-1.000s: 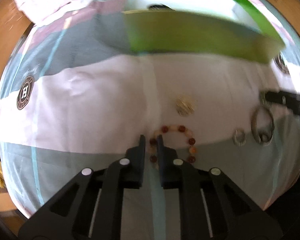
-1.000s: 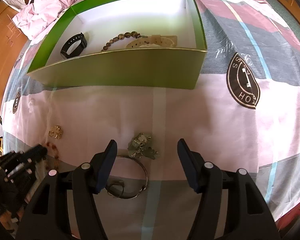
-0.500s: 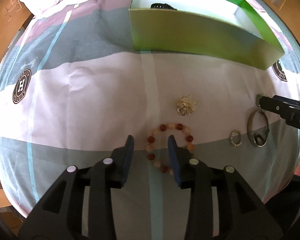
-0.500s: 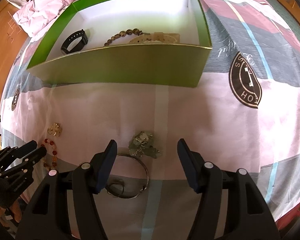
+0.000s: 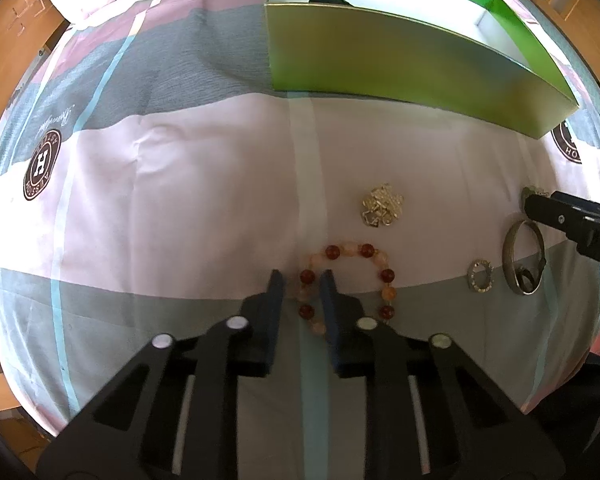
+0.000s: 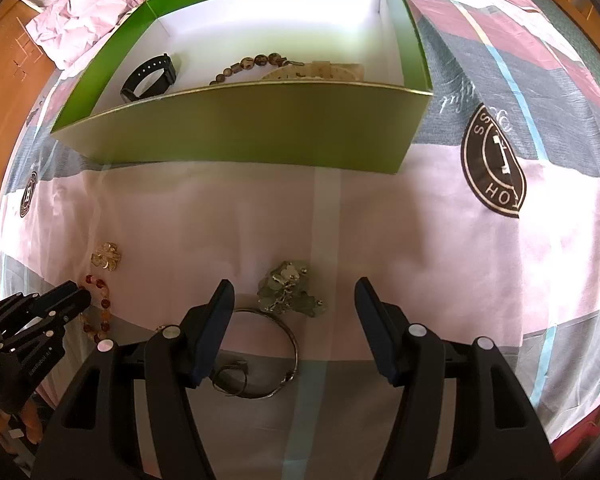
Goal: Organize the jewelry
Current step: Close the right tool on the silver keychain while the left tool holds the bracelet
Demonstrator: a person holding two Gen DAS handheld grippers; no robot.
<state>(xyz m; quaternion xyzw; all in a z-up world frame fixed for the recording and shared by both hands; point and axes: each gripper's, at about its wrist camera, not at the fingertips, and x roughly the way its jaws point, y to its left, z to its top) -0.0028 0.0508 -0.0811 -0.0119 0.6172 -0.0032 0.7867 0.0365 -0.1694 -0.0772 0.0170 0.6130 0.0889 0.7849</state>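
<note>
- Left wrist view: the left claw (image 5: pixel 302 280) has narrowed from the wider spread it showed half a second ago, and its jaws are closing now; the left side of the bead bracelet (image 5: pixel 346 284) runs between the two fingers, with a red bead and a pale one in the gap; I cannot tell whether the pads press on the beads yet, a slit of bedsheet (image 5: pixel 180 184) shows on either side; the rest of the loop curves off to the right of the right finger and lies flat on the bed; my reading is that this is the pinch before lifting the bracelet toward the green box (image 5: pixel 400 60), which stands well beyond it.
- Same view, further right: the gold brooch (image 5: pixel 382 206) lies just past the bracelet, untouched; the small ring (image 5: pixel 480 276) and the bangle (image 5: pixel 524 256) lie near the tip of the other claw.
- Right wrist view: the right claw (image 6: pixel 292 308) has not changed over the last second; its jaws stand well apart with nothing clamped; the green leaf brooch (image 6: pixel 290 288) lies between the fingertips and the bangle just below it, near the left finger; the box already holds a black watch (image 6: pixel 150 76) and a brown bead string (image 6: pixel 252 64).
</note>
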